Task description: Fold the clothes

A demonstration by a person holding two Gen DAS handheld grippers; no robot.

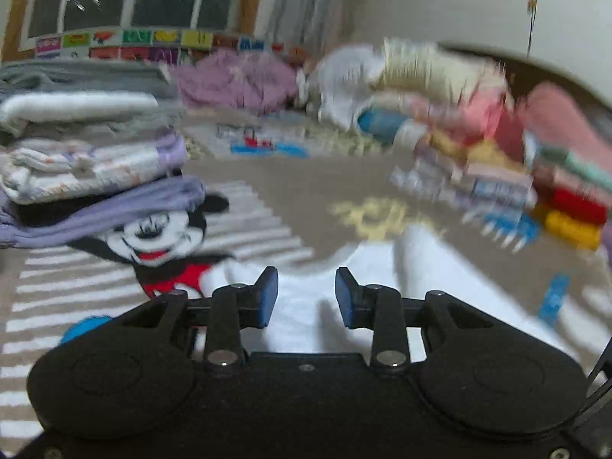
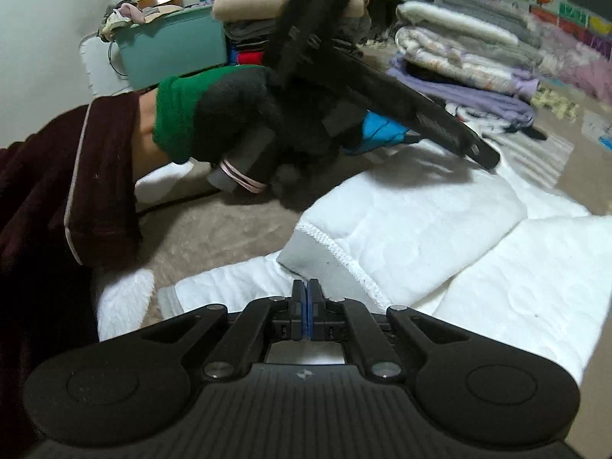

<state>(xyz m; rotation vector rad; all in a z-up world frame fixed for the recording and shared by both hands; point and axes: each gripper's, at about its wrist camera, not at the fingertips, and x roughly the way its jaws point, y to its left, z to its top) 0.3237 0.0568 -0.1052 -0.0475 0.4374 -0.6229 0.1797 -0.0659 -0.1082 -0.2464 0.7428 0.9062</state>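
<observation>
A white fleecy garment [image 2: 440,229] lies partly folded on the beige carpet, its grey lining [image 2: 317,256] turned up at one edge. My right gripper [image 2: 306,298] is shut with its tips at that grey lined edge; whether cloth is pinched between the pads is hidden. My left gripper [image 1: 306,298] is open, just above the white garment [image 1: 363,287], holding nothing. The left gripper also shows in the right wrist view [image 2: 485,158], reaching down to the garment's far edge, held by a hand in a dark glove with a green cuff [image 2: 176,114].
A stack of folded blankets and clothes [image 1: 88,153] stands at the left, over a Mickey Mouse rug [image 1: 160,244]. Another pile of coloured folded clothes [image 1: 535,168] stands at the right. A teal bin [image 2: 172,53] stands by the wall. The person's dark red sleeve [image 2: 57,191] is close on the left.
</observation>
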